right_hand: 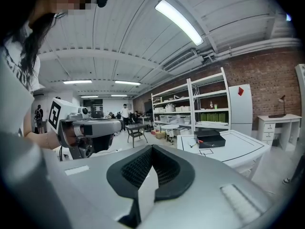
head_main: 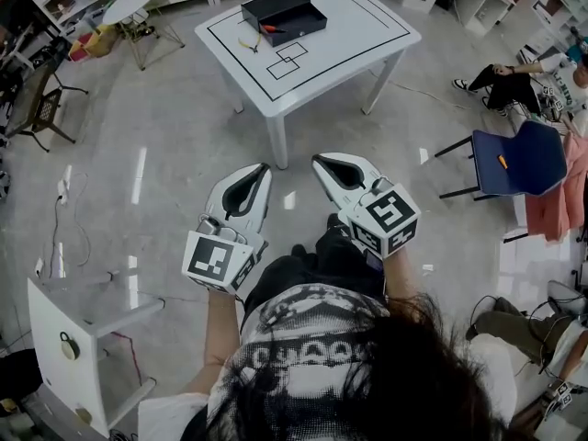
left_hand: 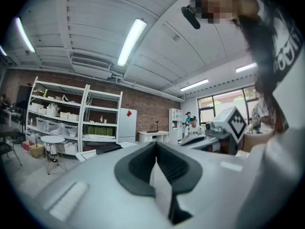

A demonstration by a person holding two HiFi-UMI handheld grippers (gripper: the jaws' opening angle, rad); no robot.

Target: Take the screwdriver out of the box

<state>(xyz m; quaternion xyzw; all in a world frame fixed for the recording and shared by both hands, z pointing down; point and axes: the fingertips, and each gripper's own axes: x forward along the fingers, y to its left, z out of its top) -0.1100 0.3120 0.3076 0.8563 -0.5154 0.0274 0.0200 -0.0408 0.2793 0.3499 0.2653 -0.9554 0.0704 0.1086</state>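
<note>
The black box stands open on the white table far ahead of me. A red-handled screwdriver shows at the box's near-left end, and I cannot tell how it lies. In the right gripper view the box sits on the table to the right. My left gripper and right gripper hang side by side over the floor, well short of the table. Both are shut and hold nothing. Seen close, the left gripper and the right gripper have their pads together.
A yellowish tool lies on the table beside the box. A blue chair and a seated person are to the right. A round side table is at the far left, a white stool near left. Shelves line the wall.
</note>
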